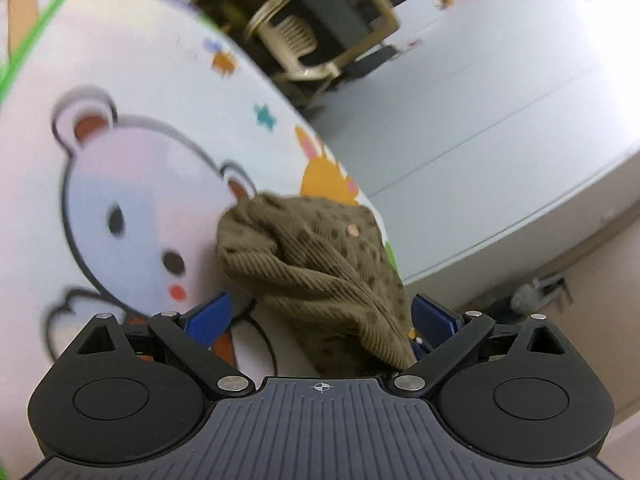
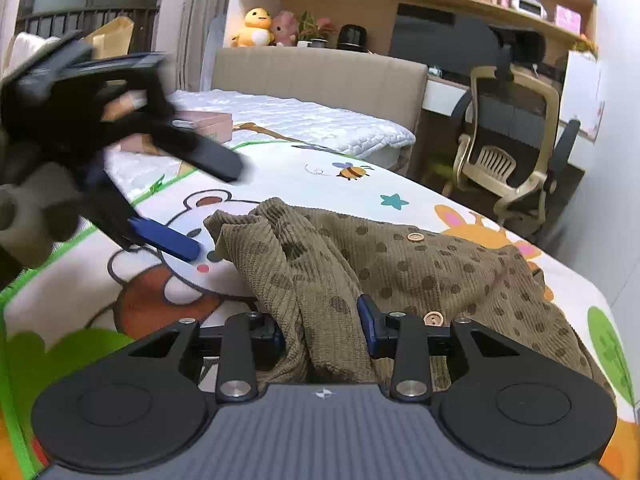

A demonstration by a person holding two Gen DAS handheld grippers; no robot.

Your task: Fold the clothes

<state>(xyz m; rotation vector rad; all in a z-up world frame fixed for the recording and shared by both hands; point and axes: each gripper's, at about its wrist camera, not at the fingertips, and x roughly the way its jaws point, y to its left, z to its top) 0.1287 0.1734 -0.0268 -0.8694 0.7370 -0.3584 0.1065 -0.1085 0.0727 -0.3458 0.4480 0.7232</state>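
I hold 2 tongs. My right gripper (image 2: 324,324) pinches a bunched edge of the brown dotted garment (image 2: 420,272), which lies crumpled on the cartoon mat (image 2: 280,176). My left gripper (image 1: 320,312) gapes wide, cloth between its fingers ungripped. Mid-fold, I judge; next needs a firm left pinch.

The garment (image 2: 400,272) lies on the play mat (image 2: 280,168) — the bed (image 2: 304,116) behind it; the office chair (image 2: 508,152) stands right of the bed.
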